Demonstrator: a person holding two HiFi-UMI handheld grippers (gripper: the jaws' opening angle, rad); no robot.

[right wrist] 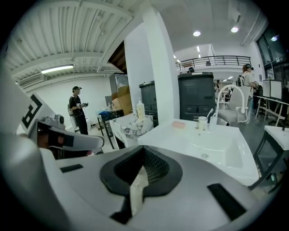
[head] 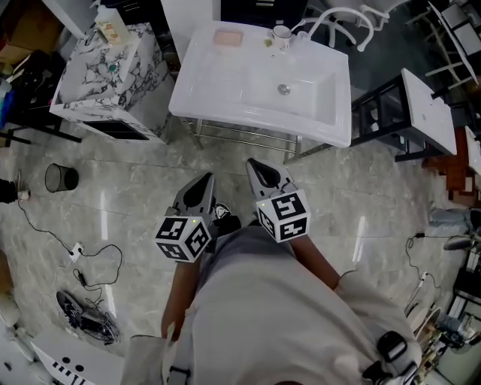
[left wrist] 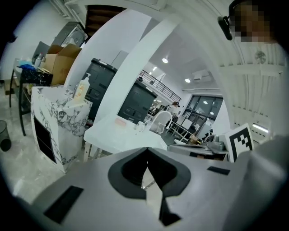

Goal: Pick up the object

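A white washbasin (head: 225, 83) stands ahead of me on a metal frame. On its back ledge lie a pink soap bar (head: 228, 37) and a cup (head: 282, 33) with a toothbrush in it. My left gripper (head: 208, 178) and right gripper (head: 252, 162) hover side by side over the floor, short of the basin's front edge. Both point toward it, both are shut, and neither holds anything. In the right gripper view the basin (right wrist: 212, 144), the soap (right wrist: 179, 125) and the cup (right wrist: 202, 122) lie beyond the closed jaws. The left gripper view shows the basin (left wrist: 113, 133) further off.
A marble-patterned cabinet (head: 105, 71) with a pump bottle (head: 111, 22) stands left of the basin. A black frame with a white slab (head: 428, 109) is at the right. A black bin (head: 60, 177) and loose cables (head: 90, 263) lie on the floor at left. A person (right wrist: 77, 109) stands far off.
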